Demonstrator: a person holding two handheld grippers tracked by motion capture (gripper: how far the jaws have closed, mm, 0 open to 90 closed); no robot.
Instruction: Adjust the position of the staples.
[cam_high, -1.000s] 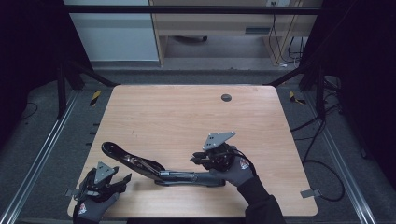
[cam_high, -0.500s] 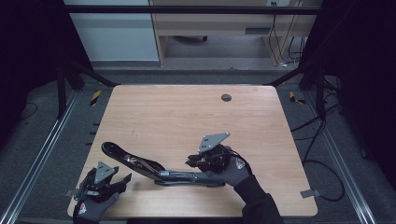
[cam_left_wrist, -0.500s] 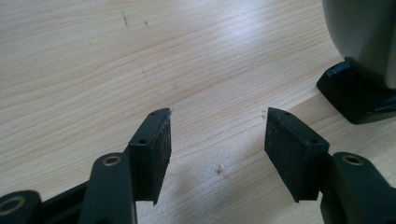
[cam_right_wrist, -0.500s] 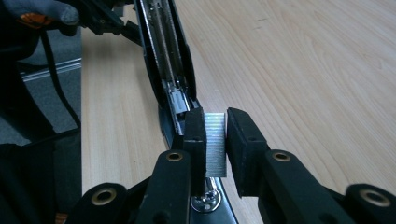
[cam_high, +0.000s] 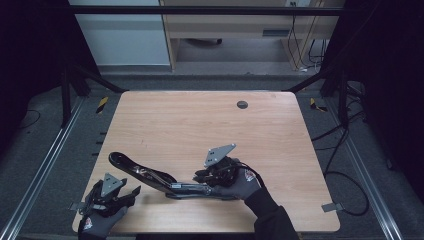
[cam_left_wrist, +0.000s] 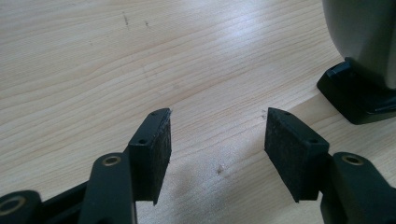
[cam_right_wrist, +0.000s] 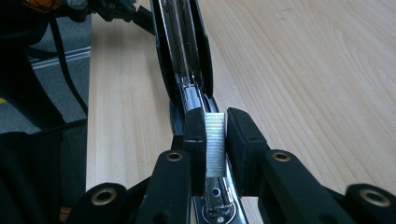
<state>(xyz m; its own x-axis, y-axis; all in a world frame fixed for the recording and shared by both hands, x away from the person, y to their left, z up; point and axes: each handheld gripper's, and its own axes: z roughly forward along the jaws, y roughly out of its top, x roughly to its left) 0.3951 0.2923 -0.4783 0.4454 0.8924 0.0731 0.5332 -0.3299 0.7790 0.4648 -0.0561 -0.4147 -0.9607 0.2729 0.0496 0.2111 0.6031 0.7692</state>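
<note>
Load the staples into the open stapler (cam_high: 155, 176), which lies near the front edge of the table (cam_high: 200, 120), its top flipped back toward the left.

Right gripper (cam_right_wrist: 215, 140): shut tight on a shiny strip of staples (cam_right_wrist: 214, 144), held right above the stapler's metal track (cam_right_wrist: 187, 56). Left gripper (cam_left_wrist: 217, 140): jaws open, nothing between the pads (cam_left_wrist: 156, 149), resting just left of the stapler and a bit nearer the front edge.

To do this step well:
- Keep the strip lined up with the track, not turned sideways.
- Lower slowly, with the legs of the staples pointing down into the groove.
- Do not squeeze harder; the strip could snap into bits.
- Let go only once the strip sits flat inside.
- Bring in the left gripper to hold the stapler's base (cam_left_wrist: 355, 100) if the stapler starts to slide or wobble.
- Keep the flipped-back top out of the way until the strip is in.

Looks like a careful, gentle move is needed here.
</note>
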